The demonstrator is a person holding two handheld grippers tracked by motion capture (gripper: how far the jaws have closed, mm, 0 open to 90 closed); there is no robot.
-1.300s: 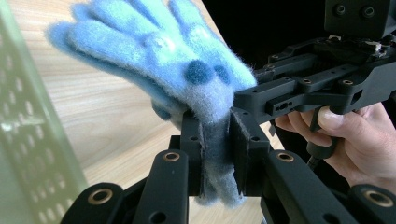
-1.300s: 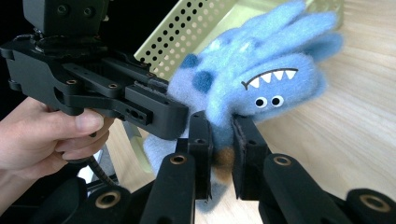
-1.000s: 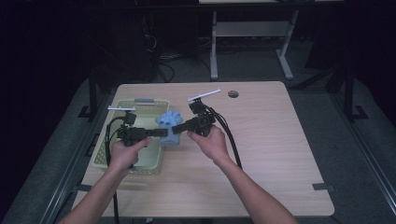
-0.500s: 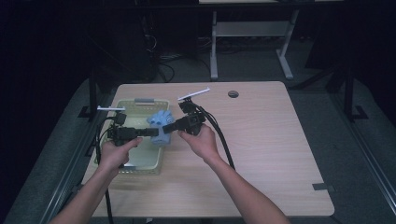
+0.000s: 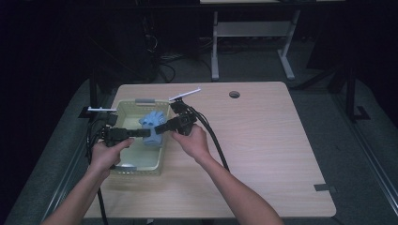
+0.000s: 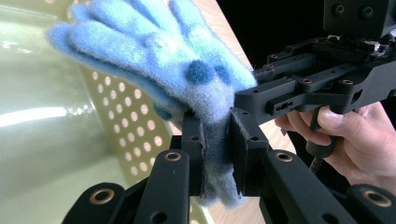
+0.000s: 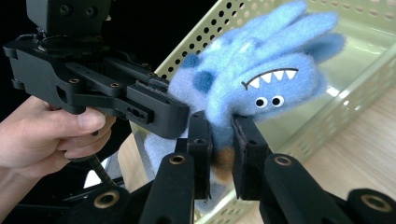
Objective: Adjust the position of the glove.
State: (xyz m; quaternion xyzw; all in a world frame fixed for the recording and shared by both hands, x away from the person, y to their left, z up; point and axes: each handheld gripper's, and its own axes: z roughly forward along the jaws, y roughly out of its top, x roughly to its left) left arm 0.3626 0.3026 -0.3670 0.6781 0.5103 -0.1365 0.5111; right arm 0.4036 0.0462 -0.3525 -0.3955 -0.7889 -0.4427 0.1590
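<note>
A fuzzy light-blue glove point(image 5: 151, 123) with a monster face, eyes and teeth point(image 7: 266, 88) hangs over the pale green perforated basket point(image 5: 123, 167). My left gripper point(image 5: 146, 133) comes in from the left and is shut on the glove's cuff point(image 6: 217, 140). My right gripper point(image 5: 158, 128) comes in from the right and is shut on the same cuff point(image 7: 219, 135), close against the left one. The glove's fingers point(image 6: 140, 32) point up and away, above the basket's inside.
The basket sits at the left edge of the light wooden table point(image 5: 263, 150). A round hole point(image 5: 234, 94) is near the table's far edge. A grey strip of tape point(image 5: 324, 187) lies at the front right. Black cables point(image 5: 213, 140) trail from the grippers.
Both grippers have carried the glove leftwards, from the basket's right rim to above its inside. Both stay shut on it.
</note>
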